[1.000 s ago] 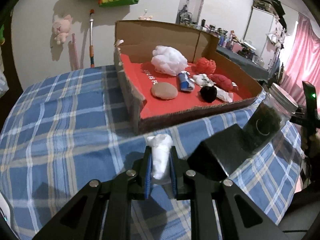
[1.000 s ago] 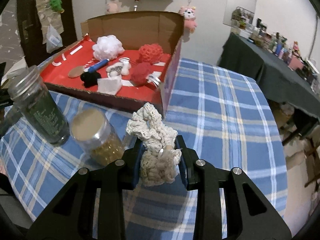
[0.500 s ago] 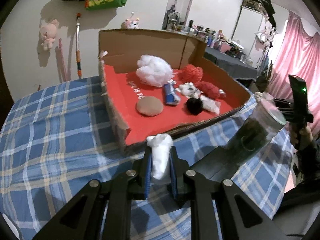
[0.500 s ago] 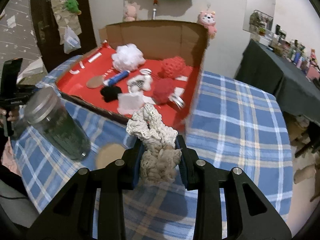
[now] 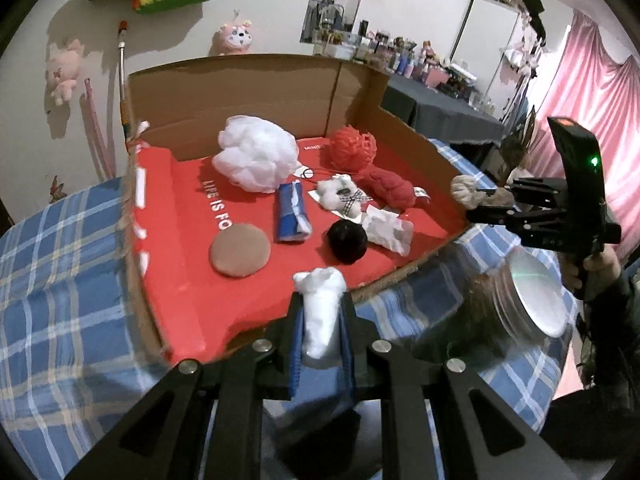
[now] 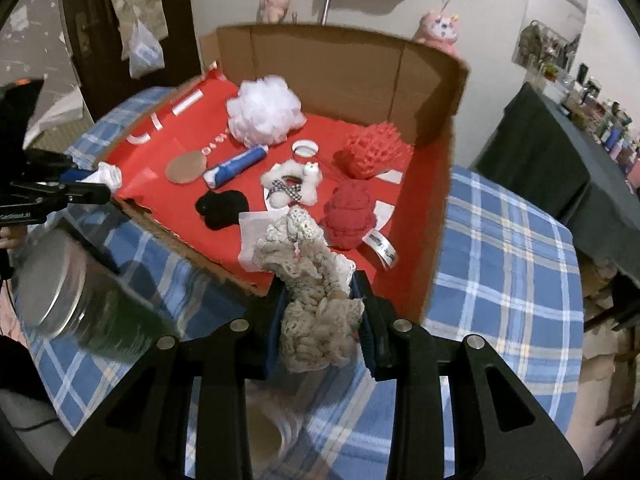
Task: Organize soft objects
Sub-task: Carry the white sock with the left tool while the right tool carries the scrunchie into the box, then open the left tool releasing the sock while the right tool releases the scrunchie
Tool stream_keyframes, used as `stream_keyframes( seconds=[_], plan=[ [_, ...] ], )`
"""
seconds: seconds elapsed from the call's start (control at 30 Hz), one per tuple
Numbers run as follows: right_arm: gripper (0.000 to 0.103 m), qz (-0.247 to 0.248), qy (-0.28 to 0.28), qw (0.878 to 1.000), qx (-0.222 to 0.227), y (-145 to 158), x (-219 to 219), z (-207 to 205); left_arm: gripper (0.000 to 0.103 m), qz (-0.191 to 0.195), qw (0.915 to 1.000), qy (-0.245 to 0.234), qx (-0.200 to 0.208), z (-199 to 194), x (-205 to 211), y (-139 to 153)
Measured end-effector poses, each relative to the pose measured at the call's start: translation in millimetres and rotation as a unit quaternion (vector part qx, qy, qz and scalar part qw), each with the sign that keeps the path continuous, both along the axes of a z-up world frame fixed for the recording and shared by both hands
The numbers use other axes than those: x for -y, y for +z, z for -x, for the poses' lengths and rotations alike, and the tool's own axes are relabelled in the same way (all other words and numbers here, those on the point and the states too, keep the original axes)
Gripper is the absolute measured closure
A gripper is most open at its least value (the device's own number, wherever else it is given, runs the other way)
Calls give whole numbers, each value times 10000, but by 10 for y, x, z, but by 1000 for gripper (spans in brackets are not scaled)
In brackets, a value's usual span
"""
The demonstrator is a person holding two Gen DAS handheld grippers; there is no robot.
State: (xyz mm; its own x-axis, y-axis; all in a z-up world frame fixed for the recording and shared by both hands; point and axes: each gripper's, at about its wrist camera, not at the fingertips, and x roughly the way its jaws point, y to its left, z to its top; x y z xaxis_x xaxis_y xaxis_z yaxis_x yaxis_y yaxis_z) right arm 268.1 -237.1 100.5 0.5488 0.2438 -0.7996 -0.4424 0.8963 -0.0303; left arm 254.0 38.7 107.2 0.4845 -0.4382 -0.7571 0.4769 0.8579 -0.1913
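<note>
This is a lived-in room of a home. Pink plush toys (image 5: 234, 38) hang on the pale painted wall (image 5: 48, 8), a pink curtain (image 5: 592, 100) drapes one side, and a dark-covered side table (image 6: 560, 168) and a metal shelf rack (image 5: 504, 8) are crowded with small bottles and trinkets. A blue plaid cloth (image 6: 508, 248) covers the work table.

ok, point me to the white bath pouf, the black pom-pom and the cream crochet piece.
white bath pouf (image 5: 256, 158), left wrist view, middle of the mesh ball.
black pom-pom (image 5: 347, 240), left wrist view, centre of the ball.
cream crochet piece (image 6: 316, 292), right wrist view, bunched middle between the jaws.
</note>
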Motion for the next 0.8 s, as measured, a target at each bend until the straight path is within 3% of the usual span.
stream_keyframes(
  seconds=[0.4,0.8],
  plan=[
    [72,1200,176,9895,-789,-302,-410,-418,86,-634,9968,20,-486,-413,340,-210],
    [72,1688,-65,9796,-1087,-543,-458,-632,85,-1100,9916,65,-682,-642,446,-321]
  ],
)
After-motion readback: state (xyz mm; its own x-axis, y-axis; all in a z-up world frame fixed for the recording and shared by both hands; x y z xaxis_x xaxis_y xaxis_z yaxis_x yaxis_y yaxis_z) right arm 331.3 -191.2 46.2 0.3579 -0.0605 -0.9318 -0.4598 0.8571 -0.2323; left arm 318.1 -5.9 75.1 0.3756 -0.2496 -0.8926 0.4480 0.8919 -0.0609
